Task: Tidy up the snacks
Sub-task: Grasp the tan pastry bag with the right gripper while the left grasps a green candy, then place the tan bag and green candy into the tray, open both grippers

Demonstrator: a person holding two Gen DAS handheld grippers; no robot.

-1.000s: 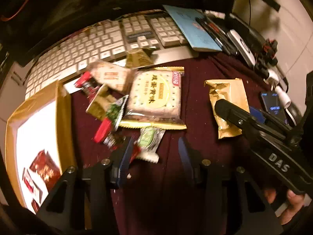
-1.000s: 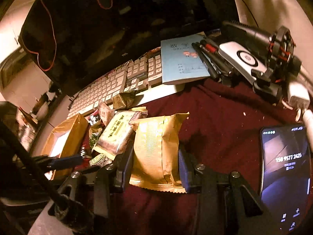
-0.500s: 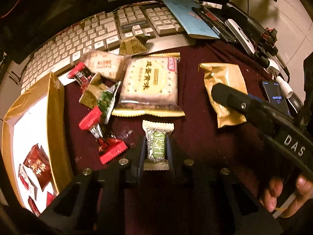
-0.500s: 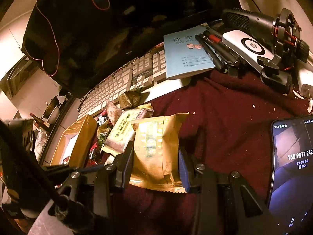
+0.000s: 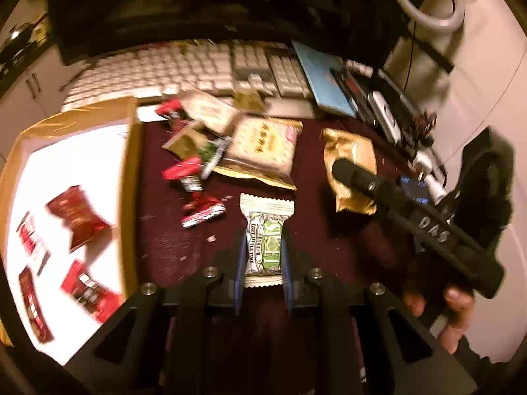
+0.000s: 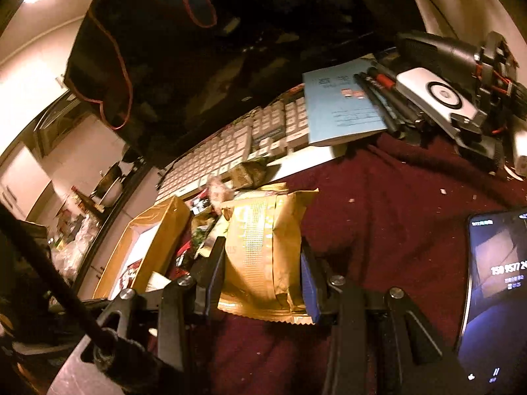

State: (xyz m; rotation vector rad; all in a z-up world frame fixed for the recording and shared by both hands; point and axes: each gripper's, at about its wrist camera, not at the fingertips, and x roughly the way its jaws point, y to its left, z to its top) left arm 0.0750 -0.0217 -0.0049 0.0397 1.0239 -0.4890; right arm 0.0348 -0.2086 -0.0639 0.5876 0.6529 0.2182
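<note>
My left gripper (image 5: pixel 263 242) is shut on a small green-and-white candy packet (image 5: pixel 265 227), held just above the dark red cloth. To its left stands a gold-rimmed box (image 5: pixel 129 197) with a white floor and several red packets (image 5: pixel 76 218) in it. Beyond the candy lie a big cracker packet (image 5: pixel 263 144), a loose red candy (image 5: pixel 204 211) and a heap of small snacks (image 5: pixel 192 151). My right gripper (image 6: pixel 262 251) is shut on a gold packet (image 6: pixel 263 230), whose bottom edge rests on the cloth. The same gold packet (image 5: pixel 349 154) shows at the right of the left wrist view.
A white keyboard (image 5: pixel 197 69) and a blue notebook (image 6: pixel 339 108) with pens (image 6: pixel 382 98) line the far edge under a dark monitor. A lit phone (image 6: pixel 494 296) lies at the right. A person's hand (image 5: pixel 457 312) holds the right gripper's handle.
My left gripper closed on the green-and-white candy, lifted it off the cloth and shifted toward the box. The right gripper kept its hold on the gold packet and tilted slightly upward.
</note>
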